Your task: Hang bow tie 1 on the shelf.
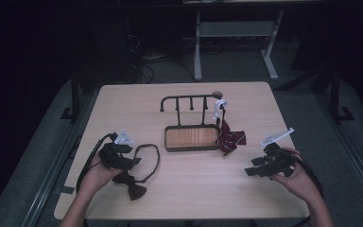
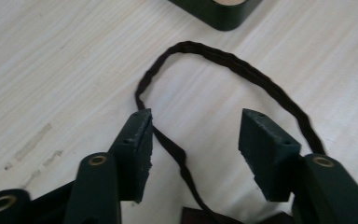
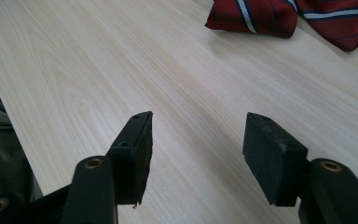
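Note:
A dark bow tie (image 1: 130,187) lies on the table near its front left, its thin strap (image 1: 152,152) looped out behind it. My left gripper (image 1: 135,163) hovers over the bow and strap with its jaws apart. In the left gripper view (image 2: 196,144) the strap (image 2: 223,56) runs up between the pads, close by the left one, unpinched. A red striped bow tie (image 1: 229,137) hangs at the right end of a dark hook rack (image 1: 189,98), resting partly on the table. My right gripper (image 1: 251,171) is open over bare wood, the red tie (image 3: 261,16) ahead of it.
The rack stands on a wooden tray base (image 1: 191,147) at the table's middle, and a corner of that base (image 2: 214,11) lies just beyond the strap loop. A white tag (image 1: 219,108) hangs by the red tie. Dark floor and desk legs lie behind the table.

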`<state>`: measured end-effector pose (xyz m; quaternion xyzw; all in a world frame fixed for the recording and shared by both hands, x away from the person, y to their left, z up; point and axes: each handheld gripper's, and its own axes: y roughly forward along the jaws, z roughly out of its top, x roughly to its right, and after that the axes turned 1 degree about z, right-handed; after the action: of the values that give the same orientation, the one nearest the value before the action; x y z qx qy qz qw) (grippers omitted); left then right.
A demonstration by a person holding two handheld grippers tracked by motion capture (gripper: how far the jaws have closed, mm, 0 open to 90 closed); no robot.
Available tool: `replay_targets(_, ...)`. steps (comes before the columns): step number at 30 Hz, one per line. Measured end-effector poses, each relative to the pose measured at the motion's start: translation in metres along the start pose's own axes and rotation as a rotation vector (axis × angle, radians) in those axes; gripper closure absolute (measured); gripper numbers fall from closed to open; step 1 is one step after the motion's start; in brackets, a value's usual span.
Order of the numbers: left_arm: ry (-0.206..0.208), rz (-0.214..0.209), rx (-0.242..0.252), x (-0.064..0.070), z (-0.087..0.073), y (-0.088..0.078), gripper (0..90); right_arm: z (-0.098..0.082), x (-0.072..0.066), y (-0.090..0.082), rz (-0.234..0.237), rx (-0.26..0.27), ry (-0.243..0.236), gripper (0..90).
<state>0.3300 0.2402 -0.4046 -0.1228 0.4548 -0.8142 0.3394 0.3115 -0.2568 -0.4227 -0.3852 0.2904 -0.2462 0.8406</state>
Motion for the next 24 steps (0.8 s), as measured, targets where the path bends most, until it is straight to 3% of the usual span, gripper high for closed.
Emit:
replay_targets(11, -0.010, -0.036, -0.120, -0.021, 0.020, 0.024, 54.9, 0.000, 0.000, -0.002, 0.001, 0.006, 0.005, 42.4)
replay_targets(17, 0.017, -0.024, -0.175, -0.025, 0.033, 0.034, 57.5, 0.000, 0.000, -0.002, 0.004, 0.007, 0.000, 42.5)
replay_targets(24, -0.003, -0.017, -0.228, -0.034, 0.038, 0.047, 59.8, -0.001, 0.000, -0.003, 0.002, 0.009, 0.000, 42.6)
